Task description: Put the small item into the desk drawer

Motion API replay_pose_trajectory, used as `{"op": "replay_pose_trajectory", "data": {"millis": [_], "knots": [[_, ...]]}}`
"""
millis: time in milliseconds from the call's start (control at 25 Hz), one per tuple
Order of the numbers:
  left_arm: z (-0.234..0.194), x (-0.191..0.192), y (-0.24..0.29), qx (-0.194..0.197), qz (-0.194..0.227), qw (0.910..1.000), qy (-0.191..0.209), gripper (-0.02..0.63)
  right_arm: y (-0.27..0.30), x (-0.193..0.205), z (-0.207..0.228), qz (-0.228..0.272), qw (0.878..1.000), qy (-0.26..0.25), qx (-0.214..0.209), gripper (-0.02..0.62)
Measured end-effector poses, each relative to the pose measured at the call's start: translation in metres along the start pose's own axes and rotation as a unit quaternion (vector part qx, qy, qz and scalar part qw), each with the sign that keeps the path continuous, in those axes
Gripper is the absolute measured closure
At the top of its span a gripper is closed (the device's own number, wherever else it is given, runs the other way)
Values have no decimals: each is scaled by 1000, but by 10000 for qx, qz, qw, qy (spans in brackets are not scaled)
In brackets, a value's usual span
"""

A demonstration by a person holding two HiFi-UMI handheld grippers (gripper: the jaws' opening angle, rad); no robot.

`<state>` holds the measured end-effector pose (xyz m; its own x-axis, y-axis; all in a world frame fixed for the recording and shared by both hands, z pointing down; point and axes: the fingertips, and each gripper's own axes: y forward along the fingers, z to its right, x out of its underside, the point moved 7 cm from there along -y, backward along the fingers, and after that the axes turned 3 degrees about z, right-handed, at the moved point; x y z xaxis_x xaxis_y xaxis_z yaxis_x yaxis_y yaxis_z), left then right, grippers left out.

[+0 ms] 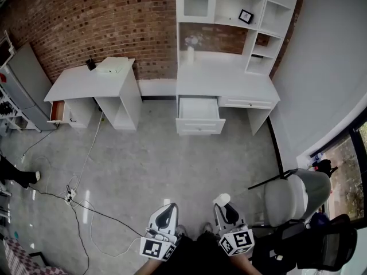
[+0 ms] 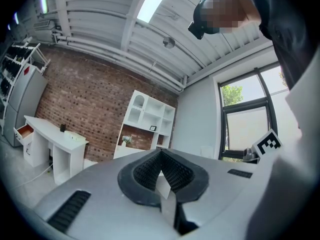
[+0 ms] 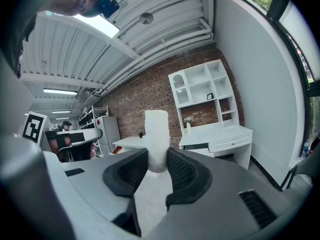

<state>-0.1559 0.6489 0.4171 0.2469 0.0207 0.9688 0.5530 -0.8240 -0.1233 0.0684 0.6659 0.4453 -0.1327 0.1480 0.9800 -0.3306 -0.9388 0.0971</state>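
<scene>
At the lower centre-left of the head view, the left gripper [image 1: 166,212] has its jaws clenched together on nothing. Just right of it, the right gripper [image 1: 226,211] has its jaws grasping the small item [image 1: 222,199], a white cylinder standing upright between them. In the upper centre, the desk drawer [image 1: 199,109] under the white surface [image 1: 229,82] is pulled out, well apart from the item. The pickup looks done. Carrying the item over and releasing it inside the drawer remain.

White cylindrical item [image 3: 156,134] stands upright, gripped in the right tongs [image 3: 158,160]; white desk drawer [image 1: 199,114] (well apart) pulled open.
</scene>
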Motion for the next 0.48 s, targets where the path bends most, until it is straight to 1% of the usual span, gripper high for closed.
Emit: {"op": "replay_pose_trajectory", "data": {"millis": [160, 280, 480], "knots": [[-12, 4, -8, 125, -4, 9999, -9, 583, 5, 7, -12, 38, 10000, -31, 38, 459], [-19, 8, -4, 186, -61, 9998, -41, 583, 12, 6, -16, 34, 10000, -64, 47, 459], [-29, 11, 15, 170, -104, 9997, -143, 583, 33, 2, -6, 18, 10000, -32, 37, 459]]}}
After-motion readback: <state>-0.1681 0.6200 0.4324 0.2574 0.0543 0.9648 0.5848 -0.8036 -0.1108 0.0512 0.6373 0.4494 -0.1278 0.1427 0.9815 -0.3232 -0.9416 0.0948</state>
